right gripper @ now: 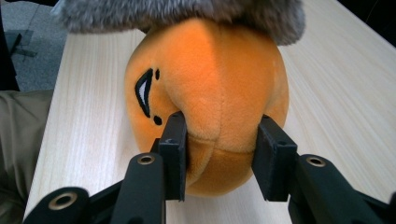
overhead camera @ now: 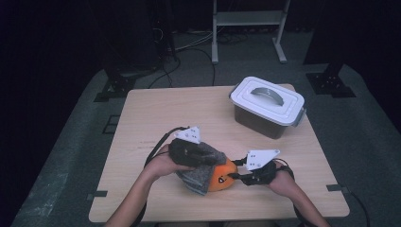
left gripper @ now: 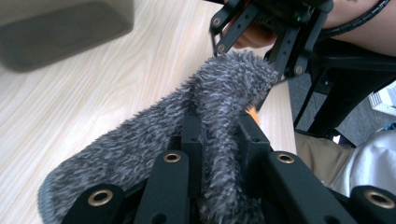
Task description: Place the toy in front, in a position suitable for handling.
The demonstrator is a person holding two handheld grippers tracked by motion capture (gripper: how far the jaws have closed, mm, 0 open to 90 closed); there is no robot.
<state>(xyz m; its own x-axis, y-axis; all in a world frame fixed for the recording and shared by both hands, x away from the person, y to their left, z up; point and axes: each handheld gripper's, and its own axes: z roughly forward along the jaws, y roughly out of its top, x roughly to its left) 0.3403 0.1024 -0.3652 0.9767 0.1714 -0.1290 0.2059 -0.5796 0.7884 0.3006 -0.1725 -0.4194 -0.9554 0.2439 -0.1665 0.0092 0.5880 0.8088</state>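
Near the table's front edge, my left gripper [left gripper: 219, 135] pinches the grey fuzzy cloth [left gripper: 154, 140]; my right gripper [right gripper: 219, 154] clamps the orange plush toy [right gripper: 210, 93]. Both grips look done; pulling the cloth off the toy remains, I judge

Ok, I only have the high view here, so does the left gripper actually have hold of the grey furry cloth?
Observer: Yes. In the left gripper view the left gripper is clamped shut on a fold of the grey furry cloth.
Operator: And the right one, is it on anything?
Observer: In the right gripper view the right gripper squeezes the orange plush toy low on its front, with one jaw pressing in on each side.
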